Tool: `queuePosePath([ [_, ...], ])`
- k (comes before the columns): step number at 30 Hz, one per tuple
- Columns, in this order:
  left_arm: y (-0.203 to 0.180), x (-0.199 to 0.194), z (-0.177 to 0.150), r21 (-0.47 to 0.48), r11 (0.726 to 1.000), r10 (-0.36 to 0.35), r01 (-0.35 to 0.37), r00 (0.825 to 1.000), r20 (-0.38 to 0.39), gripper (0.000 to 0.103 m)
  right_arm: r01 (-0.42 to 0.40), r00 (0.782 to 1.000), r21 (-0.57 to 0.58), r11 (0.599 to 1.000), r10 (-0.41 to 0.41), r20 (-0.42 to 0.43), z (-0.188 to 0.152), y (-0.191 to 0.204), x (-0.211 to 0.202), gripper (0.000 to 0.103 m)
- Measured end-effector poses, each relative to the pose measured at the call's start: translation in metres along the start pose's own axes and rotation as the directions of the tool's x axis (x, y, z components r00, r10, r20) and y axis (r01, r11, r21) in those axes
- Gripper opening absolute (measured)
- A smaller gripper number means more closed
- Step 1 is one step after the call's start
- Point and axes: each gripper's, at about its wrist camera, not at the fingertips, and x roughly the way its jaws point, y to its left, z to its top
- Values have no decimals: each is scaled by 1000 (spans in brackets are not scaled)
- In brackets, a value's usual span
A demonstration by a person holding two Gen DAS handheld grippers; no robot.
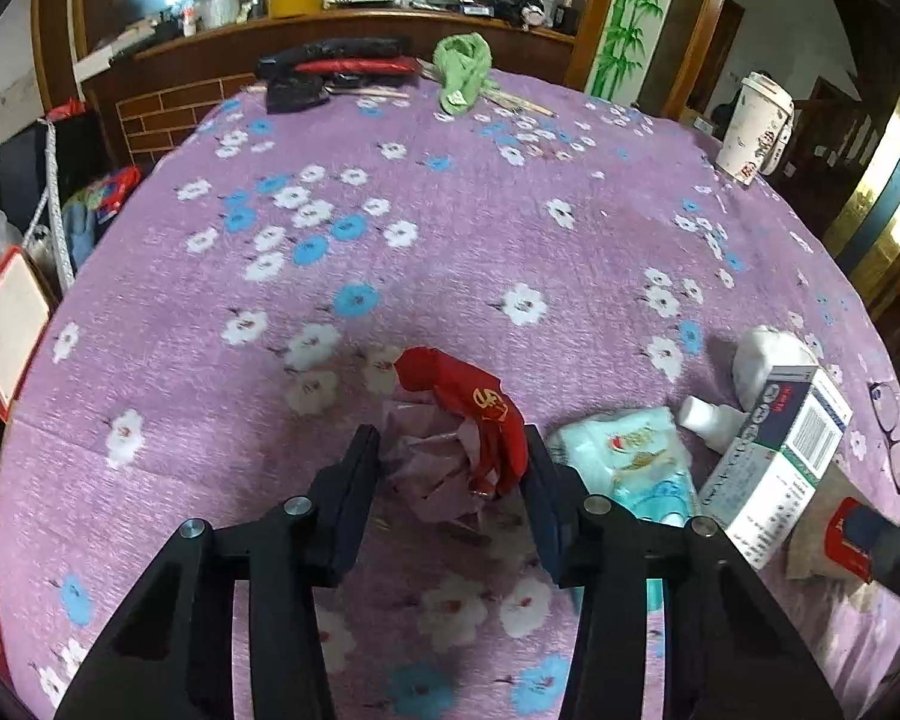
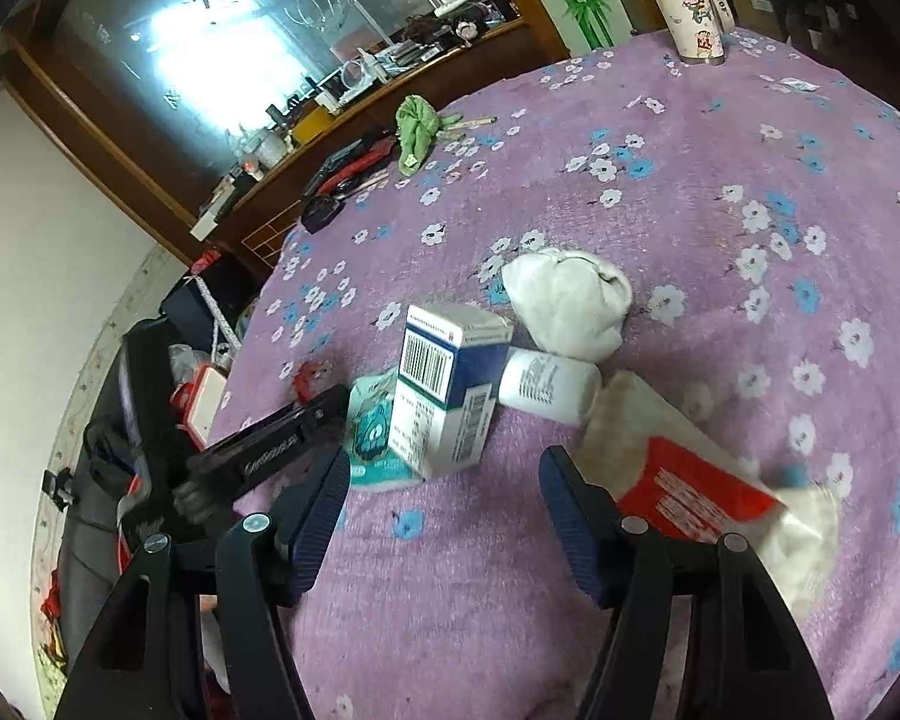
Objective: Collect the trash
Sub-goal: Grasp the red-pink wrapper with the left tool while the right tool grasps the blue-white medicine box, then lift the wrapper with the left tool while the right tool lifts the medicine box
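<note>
Wrapper (image 1: 474, 420), red, crumpled, between the left hand-held gripper (image 1: 453, 468) pads.

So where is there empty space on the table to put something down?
The wide bare purple cloth between the green bag and the red wrapper is free. It is crowded near the medicine box, white bottle and tissue pack.

This looks like a lived-in home, probably a dining or living room. A round table (image 1: 450, 228) under a purple flowered cloth is the centre. Beyond its far edge stands a wooden counter (image 1: 342, 21) crowded with bottles, boxes and containers, backed by an etched glass panel (image 2: 222, 42). To the right of the table rises a pillar painted with green bamboo (image 1: 636, 18). Left of the table, bags and household clutter (image 1: 36, 222) pile up, though blurred.
</note>
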Motion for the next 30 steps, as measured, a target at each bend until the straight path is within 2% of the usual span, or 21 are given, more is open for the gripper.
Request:
queuePosePath([
  [4, 7, -11, 1, -21, 1000, -5, 6, 999, 51, 44, 25, 1000, 20, 999, -25, -11, 10, 2, 20, 70],
  [9, 0, -29, 0, 11, 998, 59, -61, 988, 141, 44, 73, 997, 14, 997, -72, -33, 12, 9, 45, 70],
  [11, -3, -33, -2, 29, 997, 63, -68, 986, 157, 44, 103, 994, -2, 995, -103, -27, 11, 12, 50, 64],
  [12, -4, -34, -3, 36, 997, 66, -73, 984, 163, 44, 111, 994, -9, 994, -111, -23, 11, 13, 51, 54],
  [18, -2, -37, -2, 30, 997, 69, -76, 983, 170, 44, 163, 985, -88, 983, -156, 78, 12, 18, 44, 54],
  [22, -1, -38, -2, 24, 996, 82, -88, 980, 180, 44, 201, 969, -190, 961, -165, 186, 6, 31, 31, 54],
  [25, -2, -38, -3, 25, 995, 95, -101, 978, 184, 44, 186, 968, -244, 952, -134, 212, 2, 40, 28, 54],
  [30, -2, -43, -4, 23, 991, 121, -129, 969, 213, 44, 189, 970, -296, 936, -131, 204, -3, 49, 31, 54],
])
